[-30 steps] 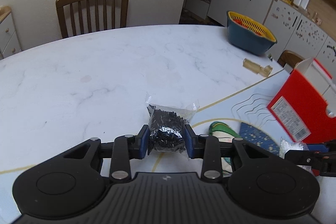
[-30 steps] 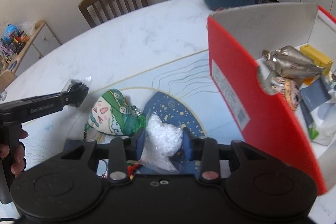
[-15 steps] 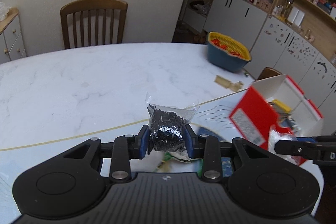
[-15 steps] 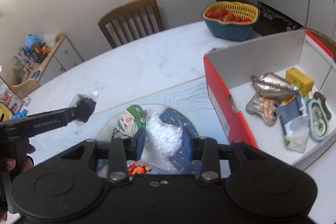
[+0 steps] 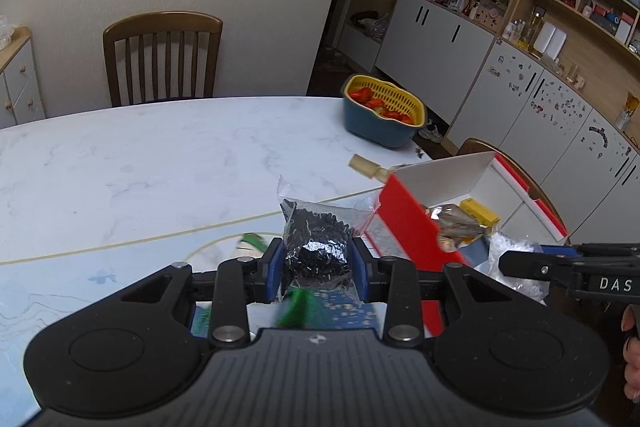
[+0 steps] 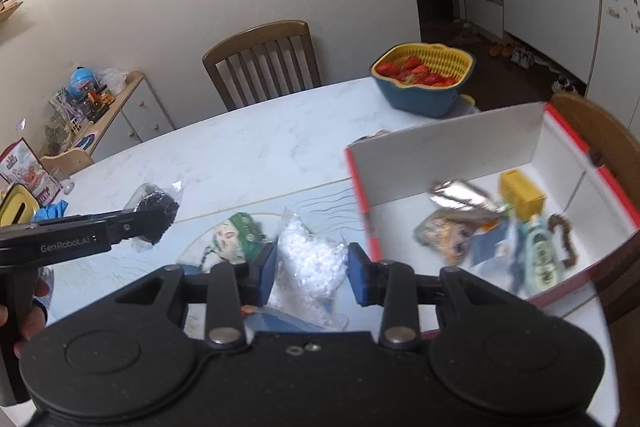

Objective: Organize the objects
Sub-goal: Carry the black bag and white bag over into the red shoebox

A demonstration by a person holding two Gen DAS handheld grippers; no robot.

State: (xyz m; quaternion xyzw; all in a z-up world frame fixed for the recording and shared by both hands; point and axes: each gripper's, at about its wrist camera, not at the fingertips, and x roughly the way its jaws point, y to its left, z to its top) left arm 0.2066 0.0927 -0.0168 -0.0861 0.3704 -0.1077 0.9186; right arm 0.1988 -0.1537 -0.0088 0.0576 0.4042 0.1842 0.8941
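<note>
My left gripper (image 5: 318, 263) is shut on a clear bag of black beads (image 5: 316, 251) and holds it in the air above the table. It also shows in the right wrist view (image 6: 154, 217). My right gripper (image 6: 312, 273) is shut on a clear bag of white beads (image 6: 310, 263), raised just left of the red box (image 6: 576, 271). The box is open and holds several small items: a silver packet (image 6: 460, 193), a yellow carton (image 6: 522, 193), cards. A green-haired plush (image 6: 236, 237) lies on a blue mat below.
A blue and yellow basket of strawberries (image 6: 424, 83) stands at the table's far right. A wooden chair (image 6: 264, 61) is behind the table. A small tan object (image 5: 366, 165) lies past the box. A cabinet with toys (image 6: 100, 107) is at left.
Both grippers have risen with their bags. The right one moved toward the red box, so the box's inside now shows from above. The plush stays on the mat.
</note>
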